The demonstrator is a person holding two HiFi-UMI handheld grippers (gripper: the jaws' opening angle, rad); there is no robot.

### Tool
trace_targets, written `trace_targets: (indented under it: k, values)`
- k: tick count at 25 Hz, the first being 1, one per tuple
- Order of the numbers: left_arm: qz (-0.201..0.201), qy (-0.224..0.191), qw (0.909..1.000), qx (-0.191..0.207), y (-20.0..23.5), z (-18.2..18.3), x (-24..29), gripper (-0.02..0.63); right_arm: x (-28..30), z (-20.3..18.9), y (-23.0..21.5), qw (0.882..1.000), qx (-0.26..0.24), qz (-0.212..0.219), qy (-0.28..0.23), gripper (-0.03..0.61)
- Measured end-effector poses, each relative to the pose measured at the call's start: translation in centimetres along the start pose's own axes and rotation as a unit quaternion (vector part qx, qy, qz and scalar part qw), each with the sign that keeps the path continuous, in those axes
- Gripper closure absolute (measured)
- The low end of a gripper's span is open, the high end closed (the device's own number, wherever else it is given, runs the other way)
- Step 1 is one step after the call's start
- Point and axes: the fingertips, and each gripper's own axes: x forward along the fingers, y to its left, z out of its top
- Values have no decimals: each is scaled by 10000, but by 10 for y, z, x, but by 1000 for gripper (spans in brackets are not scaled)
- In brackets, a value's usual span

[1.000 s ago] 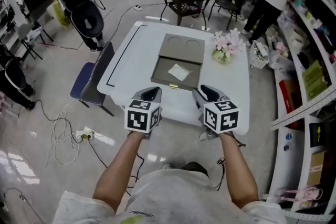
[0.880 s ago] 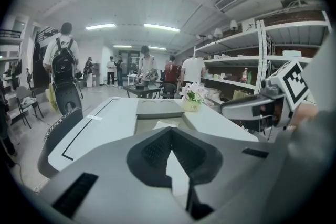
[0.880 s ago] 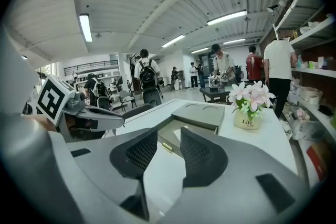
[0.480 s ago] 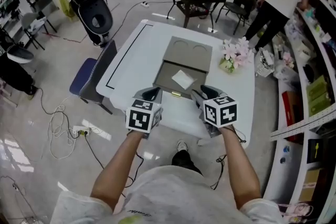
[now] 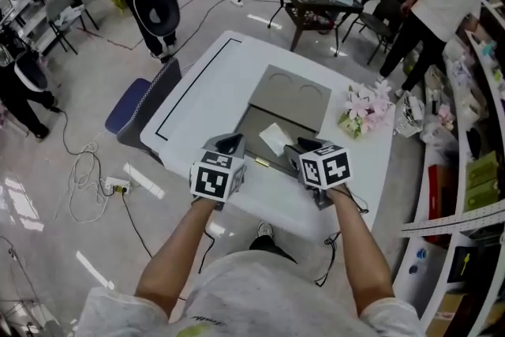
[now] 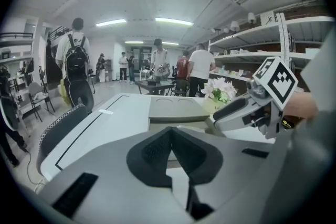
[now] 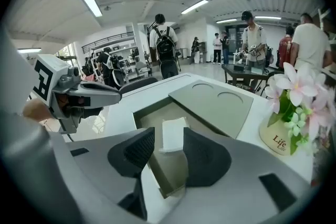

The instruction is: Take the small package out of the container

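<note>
1. The table [image 5: 207, 87] is white, with a thin black line near its nine o'clock edge.
2. The box [image 5: 293, 95] is olive-grey all over.
3. The packet [image 5: 274, 136] inside is white.
4. The flowers [image 5: 364, 101], at three o'clock of the box, are pink and white.
5. The chair [image 5: 130, 102] seat is blue.

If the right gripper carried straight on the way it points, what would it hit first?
Probably the small white package in the open container, framed untouched between the opening jaws of the right gripper; depth unclear.

Container [image 5: 251, 130] near wall hidden behind right gripper [image 5: 302, 146]; flowers [image 7: 300, 93] cut off by right gripper view's edge.
</note>
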Motion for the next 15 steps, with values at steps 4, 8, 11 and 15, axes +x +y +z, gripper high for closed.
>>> trace_targets:
  k: [4, 8, 11, 15]
  values:
    - [153, 28, 9998, -113, 10, 2, 11, 612, 21, 1, -9, 9989, -220, 234, 331, 413]
    - [347, 74, 9991, -234, 23, 2, 16, 612, 37, 5, -13, 9966, -351, 428, 604, 419]
    - [490, 105, 9983, -300, 32, -1, 20, 612, 50, 1, -17, 9935, -474, 527, 889, 419]
    - [588, 132, 9976, -353, 37, -1, 25, 612, 63, -2, -20, 9888, -581, 642, 1218, 419]
